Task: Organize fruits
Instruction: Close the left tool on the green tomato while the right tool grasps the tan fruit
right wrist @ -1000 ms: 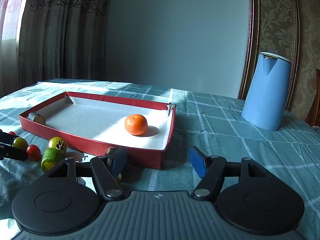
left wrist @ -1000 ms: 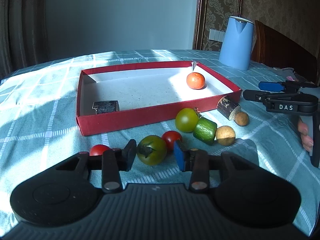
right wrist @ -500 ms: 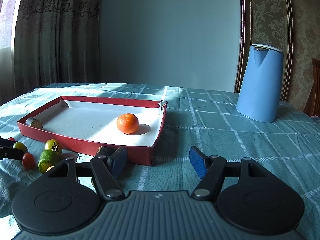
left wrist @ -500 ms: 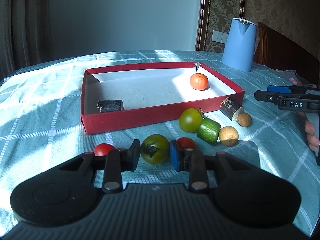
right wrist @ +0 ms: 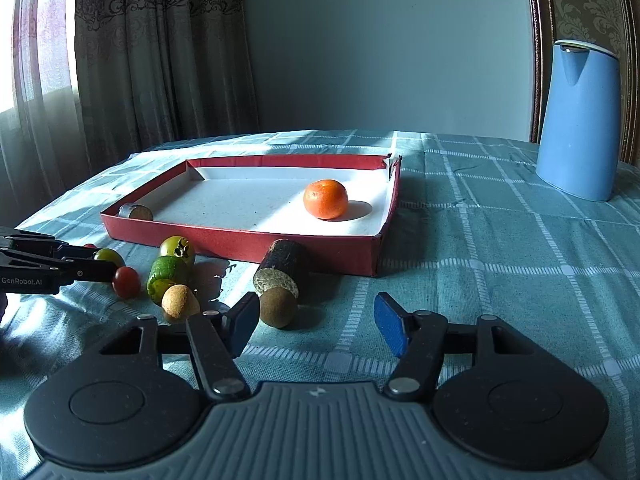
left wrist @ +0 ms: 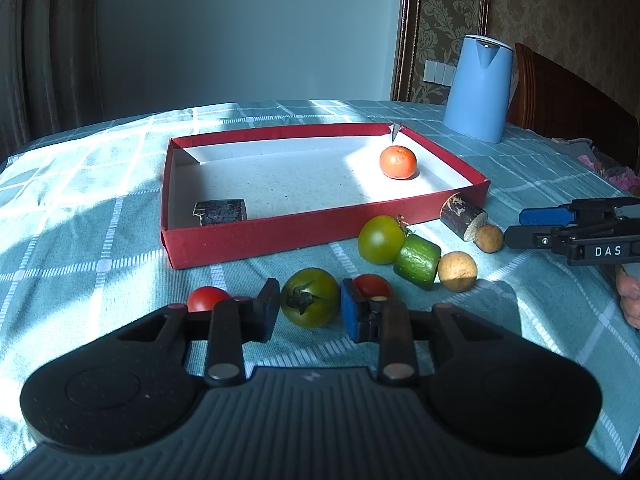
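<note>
- Left hand-held gripper (left wrist: 306,310): pads nearly closed around the dark green tomato (left wrist: 310,297) (stem toward the camera), which sits on the surface; contact unclear.
- Right hand-held gripper (right wrist: 316,322): jaws just closing, nothing between; brown ball (right wrist: 278,307) beside left pad.
- Red tray (left wrist: 280,232): orange (left wrist: 398,162) in far right corner, middle bare.
- Red tomato (left wrist: 372,285) crowds the blue pad.

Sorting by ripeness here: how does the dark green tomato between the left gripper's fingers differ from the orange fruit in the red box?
The dark green tomato lies on the tablecloth outside the red box; the orange fruit sits inside it. The tomato shows a dark calyx, the orange fruit none. The left gripper brackets the tomato; nothing is near the orange fruit. Both are round.
</note>
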The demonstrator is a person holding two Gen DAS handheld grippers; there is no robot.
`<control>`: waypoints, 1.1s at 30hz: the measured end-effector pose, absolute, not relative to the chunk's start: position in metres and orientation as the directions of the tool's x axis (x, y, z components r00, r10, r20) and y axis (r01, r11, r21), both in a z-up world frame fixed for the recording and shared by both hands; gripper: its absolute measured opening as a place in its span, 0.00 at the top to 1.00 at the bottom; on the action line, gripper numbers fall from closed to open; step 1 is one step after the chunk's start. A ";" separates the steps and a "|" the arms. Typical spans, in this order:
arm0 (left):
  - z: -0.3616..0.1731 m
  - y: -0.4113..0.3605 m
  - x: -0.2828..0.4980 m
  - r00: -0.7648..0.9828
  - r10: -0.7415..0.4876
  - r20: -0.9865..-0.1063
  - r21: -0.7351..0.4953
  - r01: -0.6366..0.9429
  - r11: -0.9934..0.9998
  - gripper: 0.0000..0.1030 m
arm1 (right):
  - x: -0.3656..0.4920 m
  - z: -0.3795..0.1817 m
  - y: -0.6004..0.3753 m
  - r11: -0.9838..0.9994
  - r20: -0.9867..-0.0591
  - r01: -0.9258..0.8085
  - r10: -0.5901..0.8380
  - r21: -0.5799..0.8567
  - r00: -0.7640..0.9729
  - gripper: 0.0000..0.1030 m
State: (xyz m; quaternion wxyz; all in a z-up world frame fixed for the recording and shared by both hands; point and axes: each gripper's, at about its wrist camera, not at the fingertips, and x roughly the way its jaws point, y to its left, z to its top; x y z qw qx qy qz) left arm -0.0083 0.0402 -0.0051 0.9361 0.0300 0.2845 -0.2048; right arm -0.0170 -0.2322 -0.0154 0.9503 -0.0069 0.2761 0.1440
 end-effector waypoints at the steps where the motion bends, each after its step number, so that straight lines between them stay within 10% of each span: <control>1: -0.005 0.040 -0.008 0.754 -0.367 -0.545 -0.061 0.401 0.914 0.71 | -0.014 -0.017 -0.229 0.956 -0.543 -0.286 0.278 0.071 0.793 0.47; 33: -0.005 0.039 -0.009 0.758 -0.359 -0.544 -0.047 0.400 0.915 0.71 | 0.001 -0.023 -0.207 0.963 -0.587 -0.268 0.219 0.005 0.779 0.58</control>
